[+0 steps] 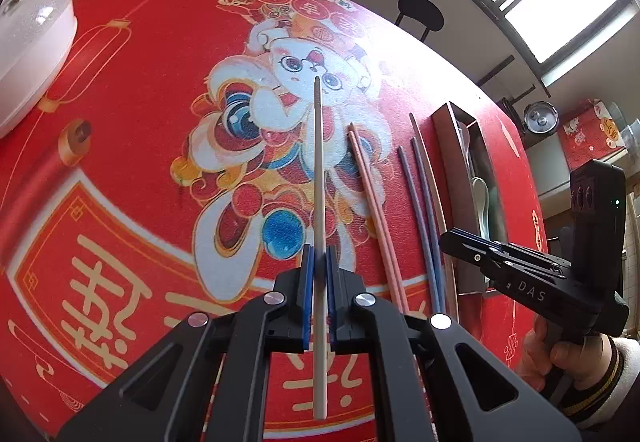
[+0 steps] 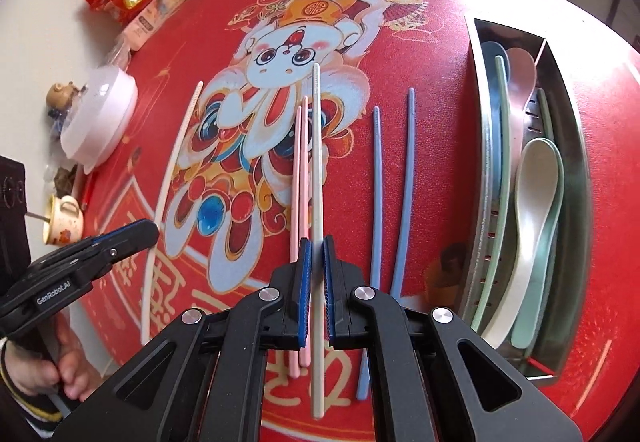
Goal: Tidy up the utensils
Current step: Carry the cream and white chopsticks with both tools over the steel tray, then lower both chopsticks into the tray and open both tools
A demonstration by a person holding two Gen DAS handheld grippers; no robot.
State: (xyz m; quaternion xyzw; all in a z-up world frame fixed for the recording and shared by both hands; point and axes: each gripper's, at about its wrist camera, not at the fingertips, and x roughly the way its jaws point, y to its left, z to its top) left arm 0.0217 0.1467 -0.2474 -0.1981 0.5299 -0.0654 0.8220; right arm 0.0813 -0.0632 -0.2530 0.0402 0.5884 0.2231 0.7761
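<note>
My left gripper (image 1: pixel 319 262) pinches a slim, matte cream chopstick (image 1: pixel 319 177) between ribbed blue pads, over the red felt-like mat (image 1: pixel 132 89). My right gripper (image 2: pixel 316 262) clamps its beige twin (image 2: pixel 317 161) likewise, above the pink pair (image 2: pixel 299 169), with the blue pair (image 2: pixel 394 181) just beside and the steel tray (image 2: pixel 582 161) of spoons further right.

left gripper (image 1: pixel 319 262) clamped on cream chopstick (image 1: pixel 319 177) | pink chopsticks (image 1: pixel 370 197), blue chopsticks (image 1: pixel 420 201) to its right | metal tray (image 1: pixel 448 145) beyond those | right gripper (image 1: pixel 452 242) far right
</note>
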